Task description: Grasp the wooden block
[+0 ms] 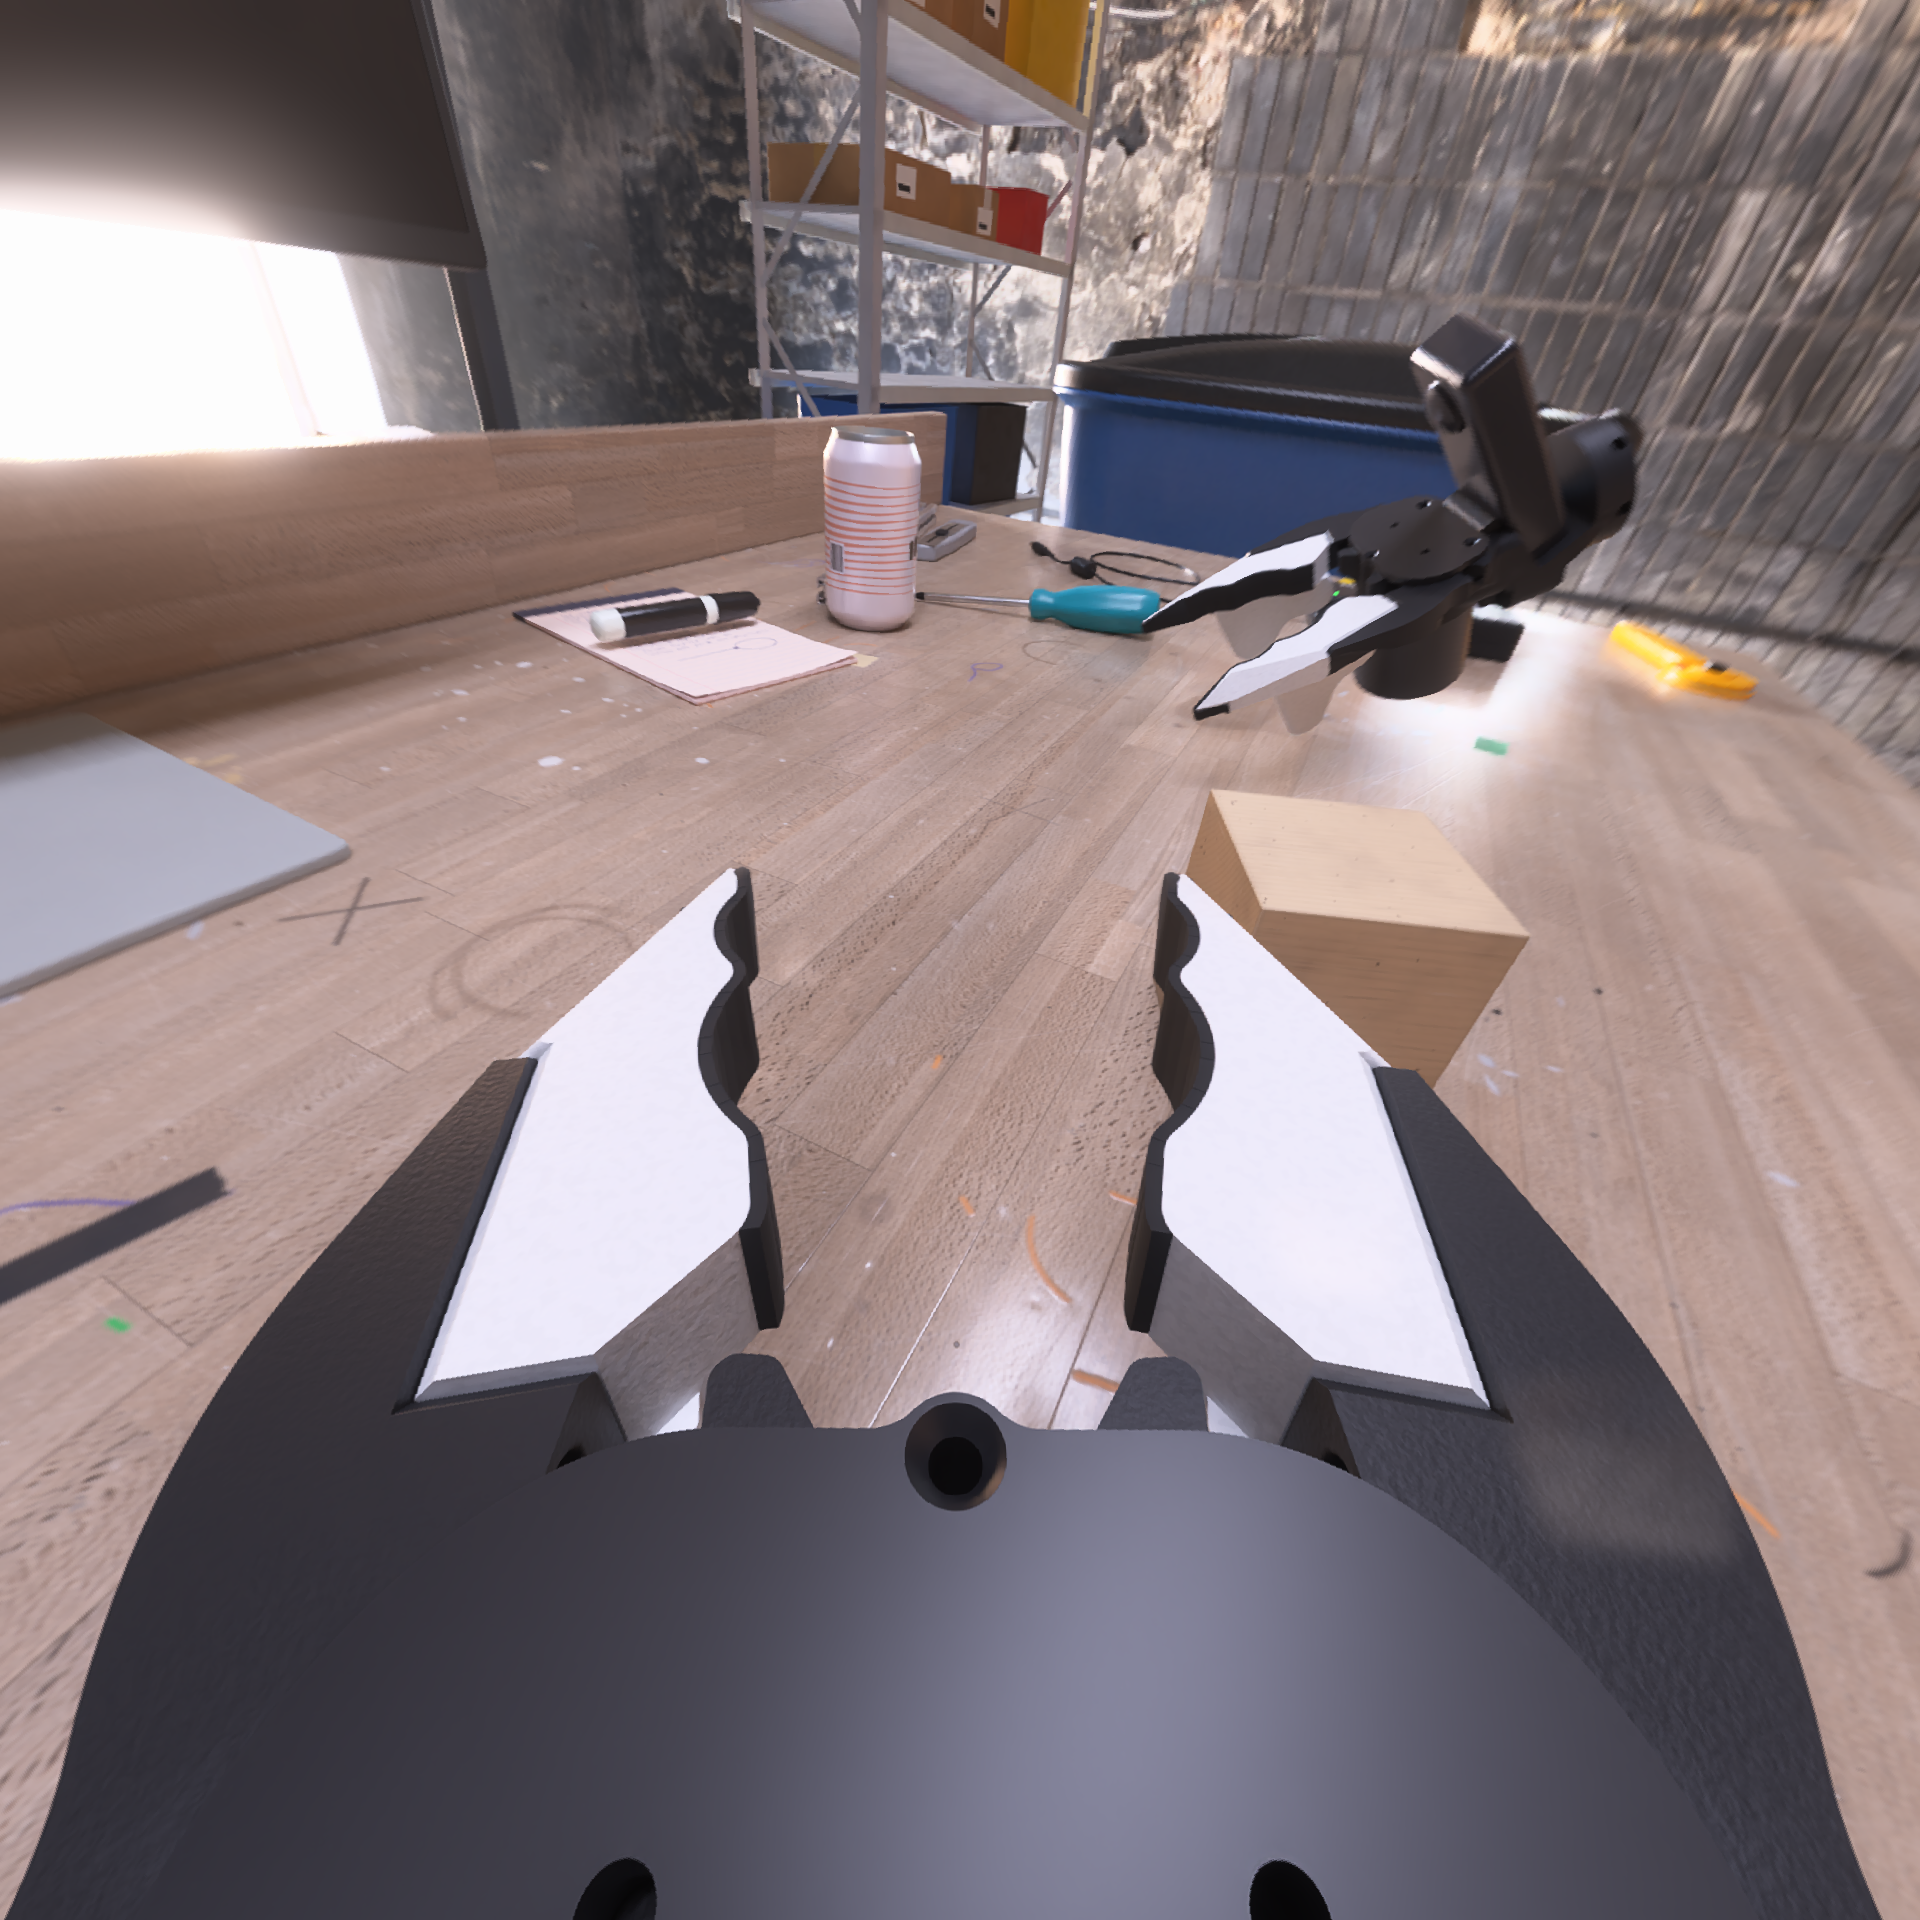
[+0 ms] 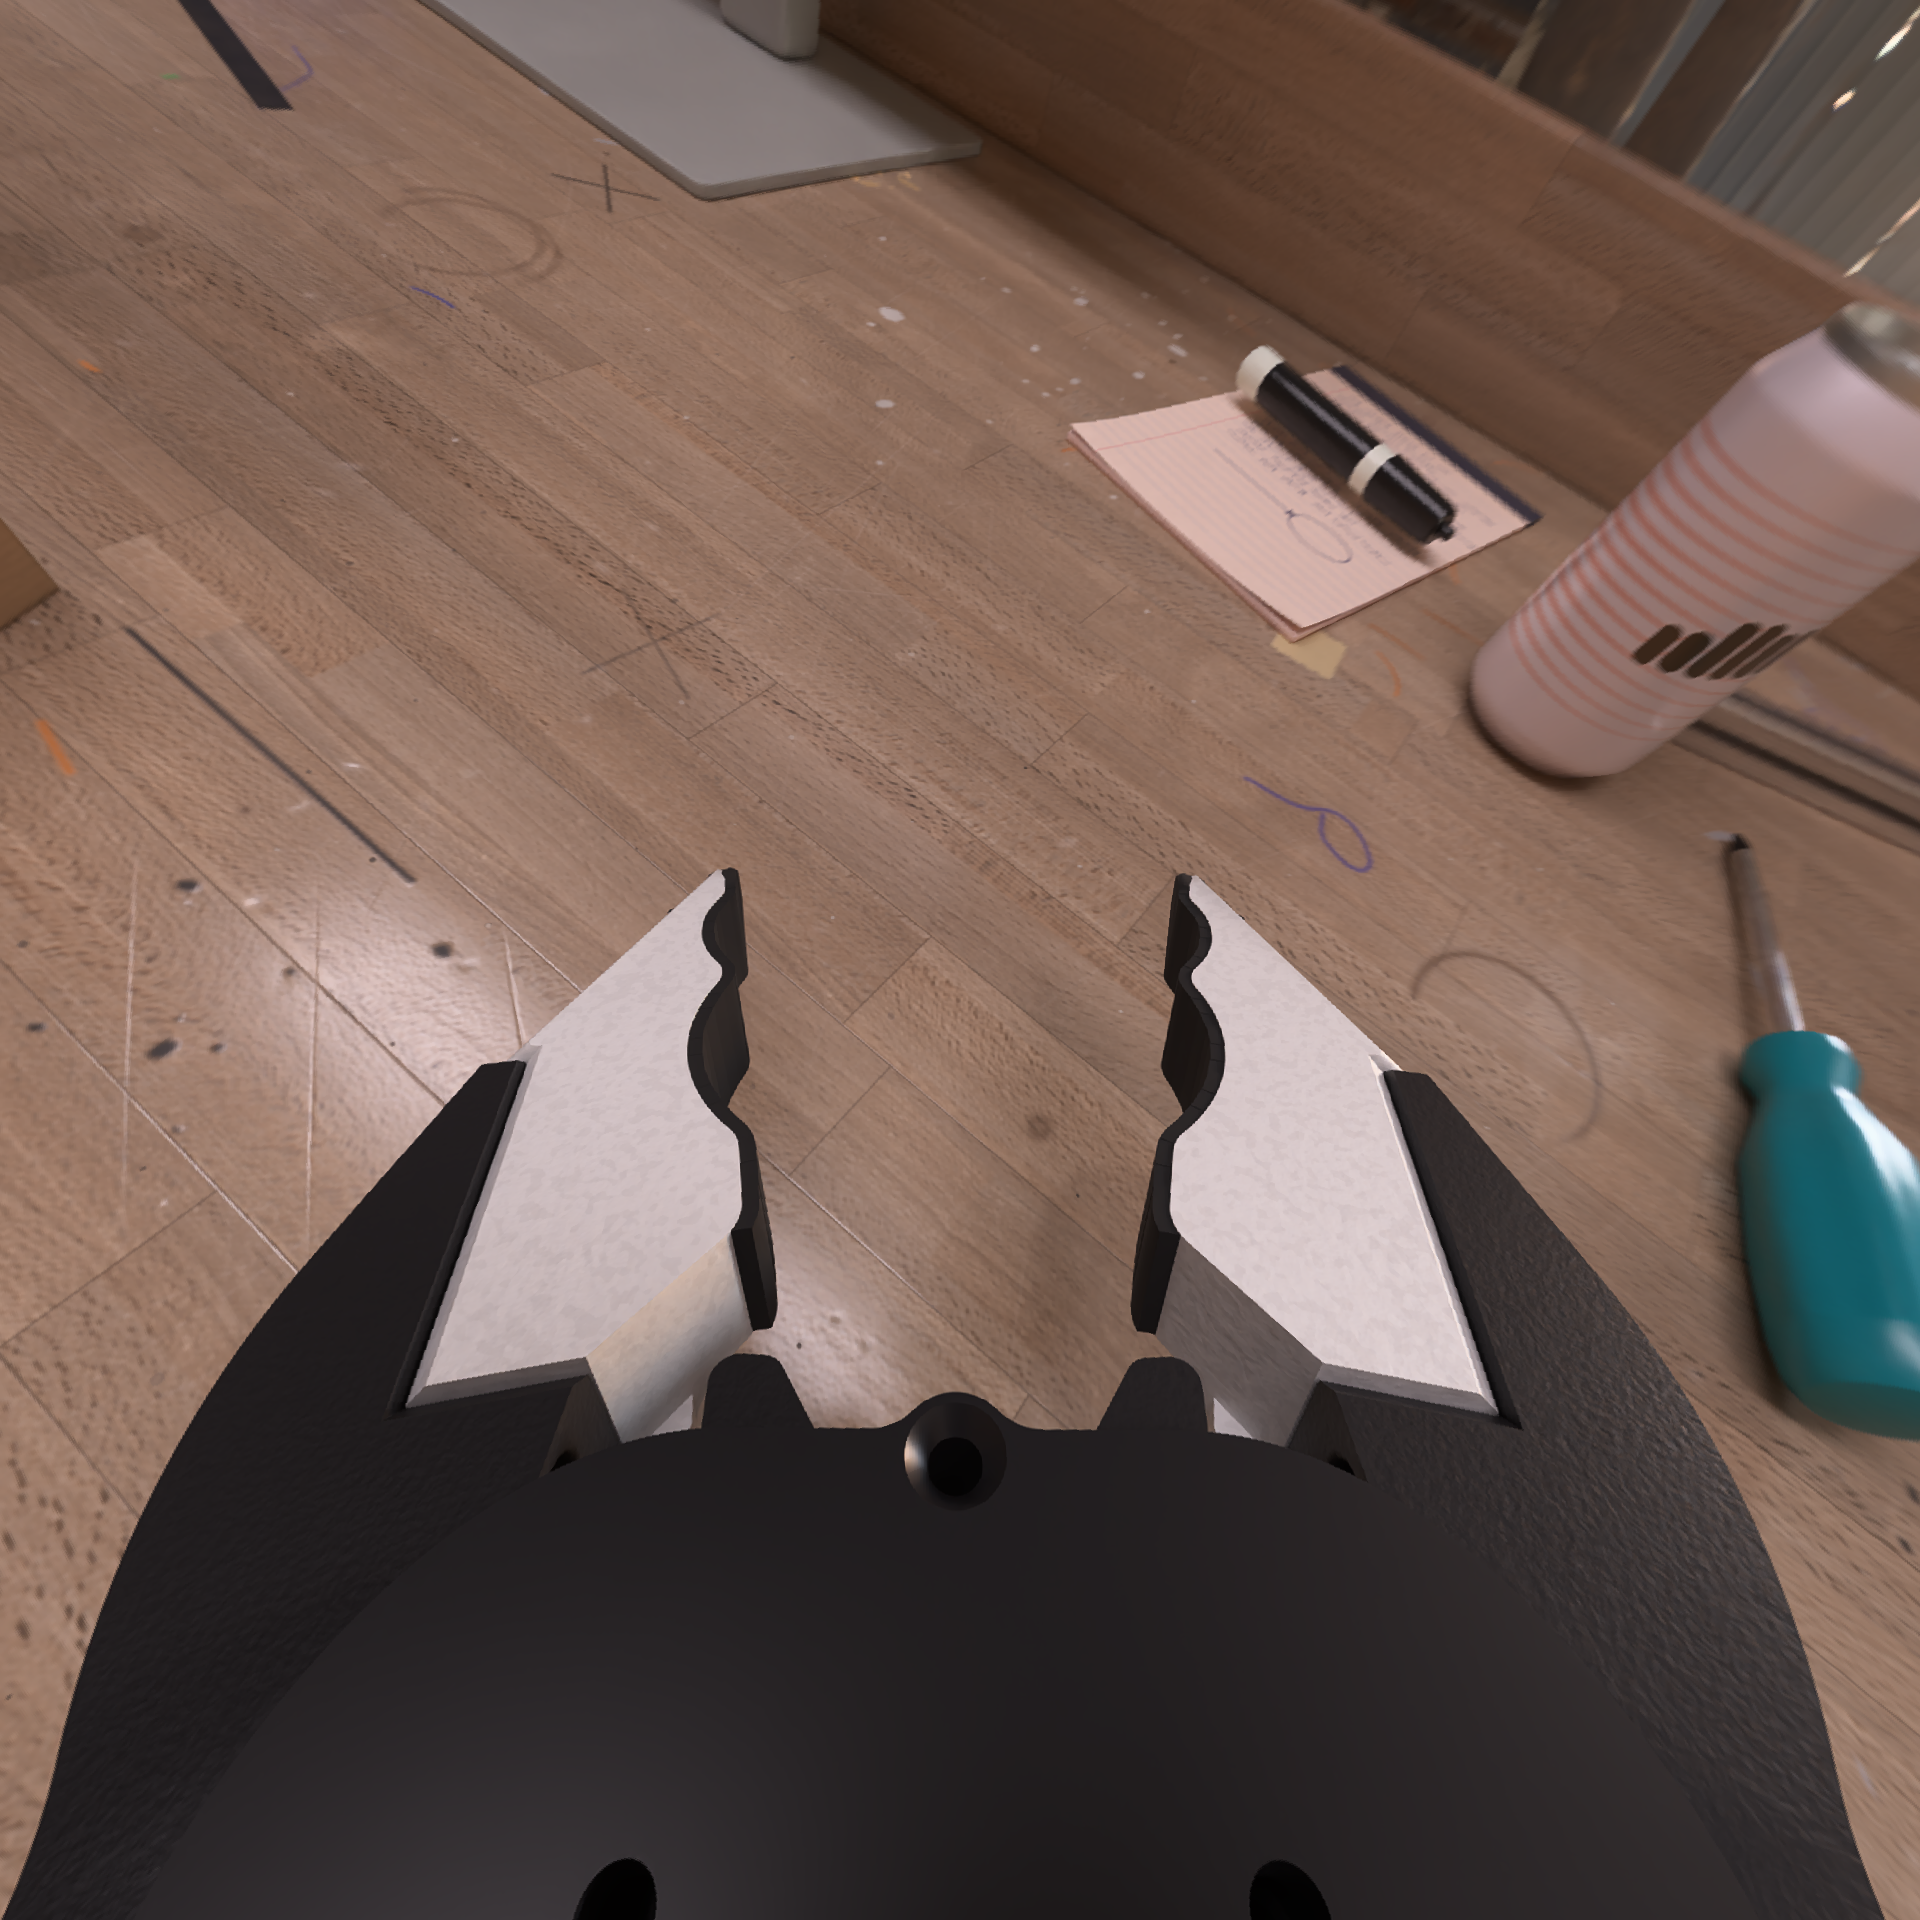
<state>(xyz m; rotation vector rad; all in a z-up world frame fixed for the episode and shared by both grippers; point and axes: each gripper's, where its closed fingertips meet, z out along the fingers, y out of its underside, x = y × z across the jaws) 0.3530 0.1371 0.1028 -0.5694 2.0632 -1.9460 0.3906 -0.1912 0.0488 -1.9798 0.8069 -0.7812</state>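
My left gripper (image 1: 954, 883), jaws apart and empty, sits nearest: the wooden block (image 1: 1351, 914) lies just ahead-right of its right fingertip. The right gripper (image 1: 1184, 665) hovers spread, farther off.

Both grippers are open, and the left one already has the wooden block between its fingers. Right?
Not quite. In the left wrist view the left gripper is open, but the wooden block sits to the right of its fingers, not between them. The right gripper is open too.
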